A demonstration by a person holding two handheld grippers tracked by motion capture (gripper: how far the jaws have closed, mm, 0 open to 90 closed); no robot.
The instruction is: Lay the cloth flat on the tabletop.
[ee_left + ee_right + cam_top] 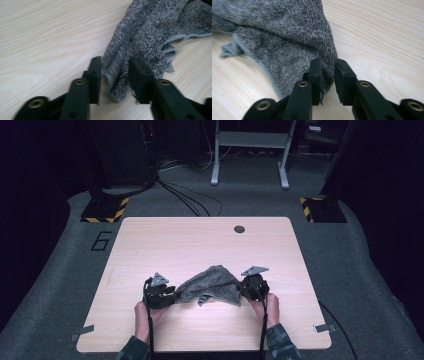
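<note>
Near the table's (150, 240) front edge, the grey towel (212, 282) lies bunched, apparently unfolded, its ends between the parted jaws of the left gripper (113, 72) and the right gripper (327, 72).

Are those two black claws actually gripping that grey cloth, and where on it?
Neither clamps it: the grey cloth's two end corners sit between the parted jaws of the left gripper and right gripper.

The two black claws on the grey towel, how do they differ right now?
The left claw stands visibly apart, with the grey fleecy towel loose in the gap; the right claw stands narrower, the towel's corner snug between its jaws. The left sits at the towel's left end, the right at its right end. Both rest low over the pale wooden table.
</note>
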